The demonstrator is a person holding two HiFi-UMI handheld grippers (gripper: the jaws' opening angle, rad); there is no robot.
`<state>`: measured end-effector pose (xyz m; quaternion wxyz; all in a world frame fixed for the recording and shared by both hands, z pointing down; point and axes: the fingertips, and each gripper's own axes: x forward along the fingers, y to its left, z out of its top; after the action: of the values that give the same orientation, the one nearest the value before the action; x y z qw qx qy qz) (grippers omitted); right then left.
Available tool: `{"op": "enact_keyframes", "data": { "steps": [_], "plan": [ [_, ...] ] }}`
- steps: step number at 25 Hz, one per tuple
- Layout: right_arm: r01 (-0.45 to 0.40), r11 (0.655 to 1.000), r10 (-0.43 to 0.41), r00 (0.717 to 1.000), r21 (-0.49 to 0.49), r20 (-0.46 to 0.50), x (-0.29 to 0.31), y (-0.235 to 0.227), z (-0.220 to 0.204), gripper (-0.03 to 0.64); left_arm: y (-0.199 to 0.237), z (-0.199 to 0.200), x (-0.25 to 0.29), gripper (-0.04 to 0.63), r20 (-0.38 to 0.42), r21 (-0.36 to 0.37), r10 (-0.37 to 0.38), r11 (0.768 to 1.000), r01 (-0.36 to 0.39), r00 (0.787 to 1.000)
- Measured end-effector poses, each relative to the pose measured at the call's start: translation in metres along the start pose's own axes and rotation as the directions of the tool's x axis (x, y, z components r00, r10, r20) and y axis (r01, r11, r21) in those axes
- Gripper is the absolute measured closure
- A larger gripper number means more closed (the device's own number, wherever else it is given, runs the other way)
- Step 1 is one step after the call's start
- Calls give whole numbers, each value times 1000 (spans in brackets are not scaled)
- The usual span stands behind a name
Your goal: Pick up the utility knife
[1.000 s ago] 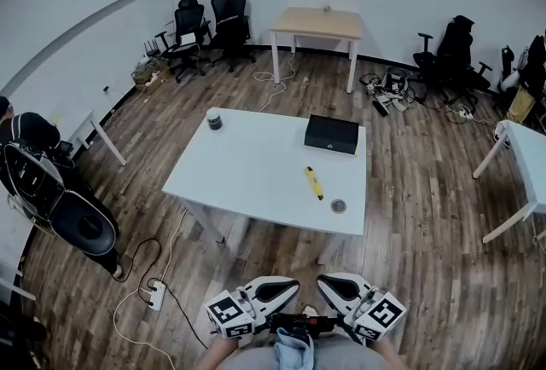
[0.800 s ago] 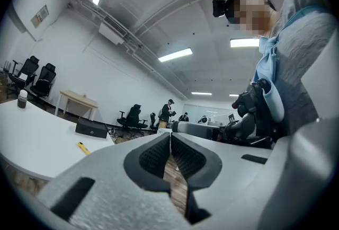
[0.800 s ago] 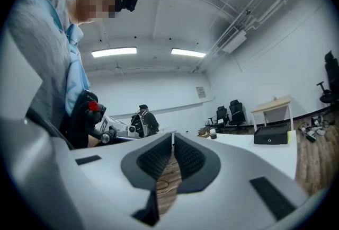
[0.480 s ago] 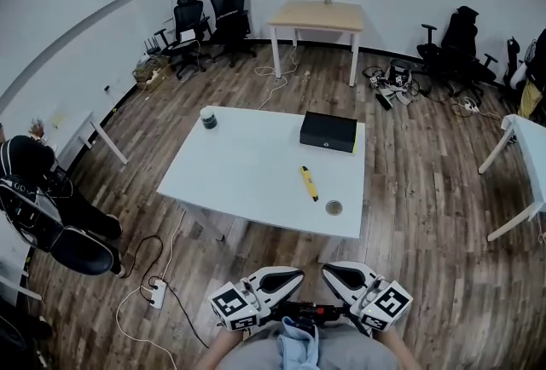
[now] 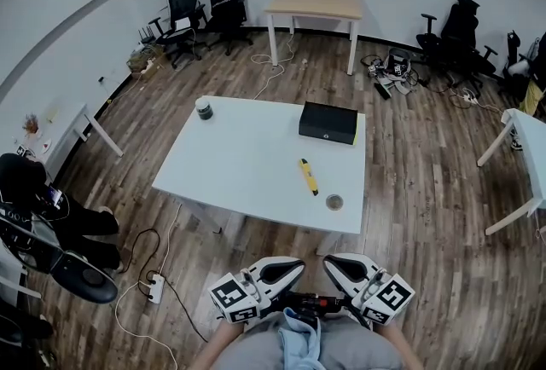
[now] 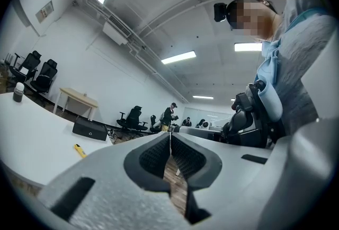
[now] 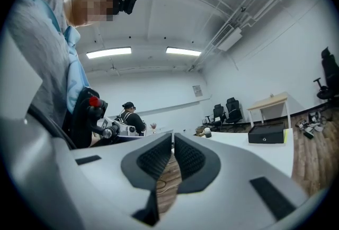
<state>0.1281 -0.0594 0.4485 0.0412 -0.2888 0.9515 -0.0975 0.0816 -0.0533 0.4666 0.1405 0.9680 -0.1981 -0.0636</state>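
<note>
Approaching seemed the step in hand: left tool (image 6: 169, 144) and right tool (image 7: 172, 147) were pressed together, empty, well apart from what looked like the utility knife (image 5: 308, 176) on the worktop (image 5: 239, 164); one would need spreading next.

Frame centre: smooth matt white rectangular table (image 5: 239, 172), yellow plastic utility knife (image 5: 308, 176), matt black rectangular box (image 5: 328, 122). Around it, brown wood-plank floor (image 5: 409, 189), slight sheen.

1 overhead, 2 level; shared table (image 5: 247, 181)
</note>
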Motion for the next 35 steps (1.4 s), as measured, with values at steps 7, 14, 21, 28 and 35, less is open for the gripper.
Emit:
{"op": "enact_keyframes", "data": {
  "steps": [7,14,21,28,35],
  "plan": [
    [3,1000,-3,1000,2,-11,29,-11,11,586,29,20,3,577,2,11,-27,1000,27,1000],
    [52,999,-52,999,-11,7,65,-35,16,586,69,35,2,577,-9,11,-68,998,68,998],
    [62,998,-61,998,-11,13,109,-49,16,586,115,47,-4,577,-21,31,-100,994,100,995],
    [115,993,-115,993,-36,14,129,-63,7,586,144,48,-11,577,-26,18,-114,993,114,993],
    [98,995,-98,994,-2,-37,134,-68,8,586,153,51,0,577,-18,20,-113,993,113,993]
  ]
}}
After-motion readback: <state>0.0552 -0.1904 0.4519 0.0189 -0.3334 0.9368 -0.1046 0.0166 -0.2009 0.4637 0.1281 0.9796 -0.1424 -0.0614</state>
